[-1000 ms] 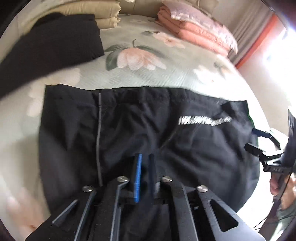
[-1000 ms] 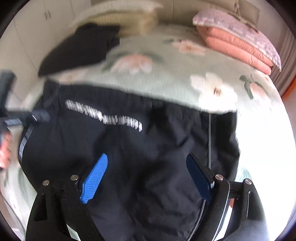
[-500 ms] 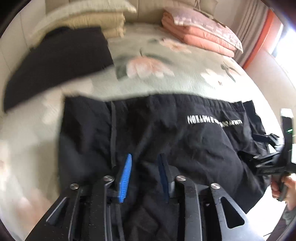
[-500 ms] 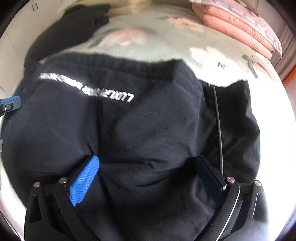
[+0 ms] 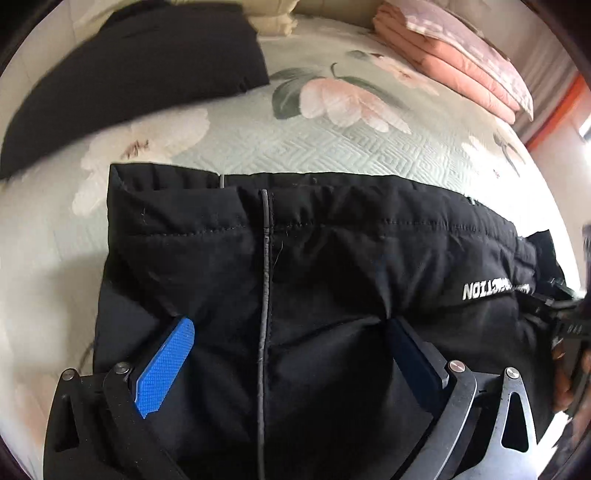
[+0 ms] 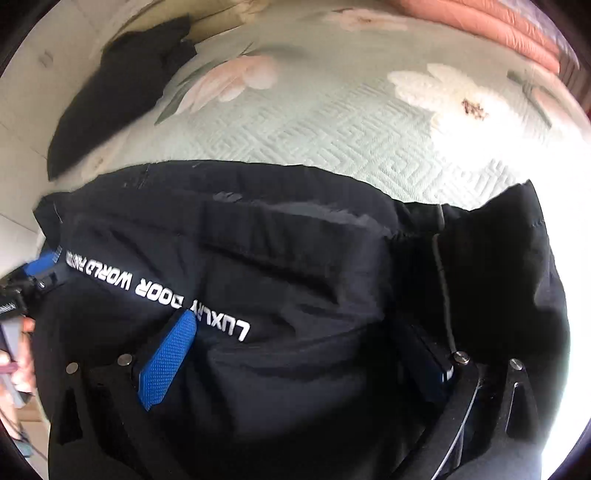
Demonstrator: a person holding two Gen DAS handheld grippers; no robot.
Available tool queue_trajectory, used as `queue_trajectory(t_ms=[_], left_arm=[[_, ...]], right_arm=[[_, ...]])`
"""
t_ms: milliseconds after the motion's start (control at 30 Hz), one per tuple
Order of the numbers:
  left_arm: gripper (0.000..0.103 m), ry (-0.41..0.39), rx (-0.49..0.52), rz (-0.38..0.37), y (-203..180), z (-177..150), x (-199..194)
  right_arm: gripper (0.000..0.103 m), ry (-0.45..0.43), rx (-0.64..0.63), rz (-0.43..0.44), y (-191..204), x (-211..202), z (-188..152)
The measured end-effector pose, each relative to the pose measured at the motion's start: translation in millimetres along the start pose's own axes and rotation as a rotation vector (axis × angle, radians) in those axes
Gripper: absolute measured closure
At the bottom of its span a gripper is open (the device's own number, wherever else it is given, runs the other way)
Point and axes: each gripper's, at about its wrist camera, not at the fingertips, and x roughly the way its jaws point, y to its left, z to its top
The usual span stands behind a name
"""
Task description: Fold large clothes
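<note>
A large black padded jacket (image 5: 314, 258) with white lettering lies folded on the bed; it also fills the right wrist view (image 6: 295, 277). My left gripper (image 5: 291, 350) is open, its blue-padded fingers spread and resting on the jacket's near part beside the zipper line. My right gripper (image 6: 299, 350) is open too, its fingers spread over the jacket near the white lettering. Each gripper shows at the edge of the other's view: the right one (image 5: 565, 317), the left one (image 6: 40, 273).
The bed has a pale green floral quilt (image 5: 351, 140). Another black garment (image 5: 140, 74) lies at the far left. Folded pink bedding (image 5: 454, 51) and cream bedding (image 5: 273, 14) are stacked at the head. White cabinets (image 6: 29, 92) stand left.
My left gripper was shut a second ago and has opened wide. Both grippers have come down closer to the jacket, which now lies more bunched under them.
</note>
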Motion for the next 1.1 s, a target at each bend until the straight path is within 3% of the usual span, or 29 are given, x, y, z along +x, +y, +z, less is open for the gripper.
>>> queue_trajectory(t_ms=[200, 267, 400, 500, 633, 767, 833, 867, 933, 1000, 1100], left_arm=[[0.001, -0.039, -0.024, -0.039, 10.5, -9.9, -17.4], [0.004, -0.067, -0.005, -0.031, 7.9, -18.2, -38.5], [0.004, -0.131, 0.04, -0.031, 3.5, -54.7, -89.8], [0.004, -0.124, 0.037, 0.036, 3.4, -85.9, -98.7], [0.002, -0.038, -0.02, 0.06, 18.8, -112.9, -63.8], [0.0, -0.033, -0.109, -0.029, 38.7, -115.2, -50.2], [0.005, -0.051, -0.101, 0.003, 38.7, -106.5, -67.8], [0.006, -0.062, -0.085, 0.007, 36.8, -101.3, -74.4], [0.006, -0.112, -0.045, -0.049, 28.5, -81.5, -99.7], [0.006, -0.162, 0.0, -0.063, 14.5, -54.9, -113.7], [0.005, -0.184, 0.051, -0.08, -5.9, -13.3, -100.4]], right_arm=[[0.001, -0.017, -0.011, -0.029, 4.0, -12.4, -3.5], [0.007, -0.06, -0.005, -0.041, 3.4, -42.9, -13.2], [0.005, -0.164, -0.019, -0.032, 13.1, -111.2, -68.6], [0.005, -0.132, -0.009, -0.061, 16.7, -117.7, -112.2], [0.0, -0.043, 0.001, -0.103, 10.1, -79.9, -150.3], [0.0, -0.028, -0.003, -0.128, 11.3, -63.5, -148.8], [0.002, -0.015, -0.004, -0.113, 9.5, -80.4, -146.2], [0.011, -0.032, 0.013, -0.096, 4.5, -95.3, -144.4], [0.011, -0.111, 0.05, -0.072, -10.2, -127.9, -133.8], [0.011, -0.18, 0.059, -0.094, -23.9, -146.0, -108.2], [0.011, -0.188, 0.061, -0.119, -42.9, -129.2, -55.4]])
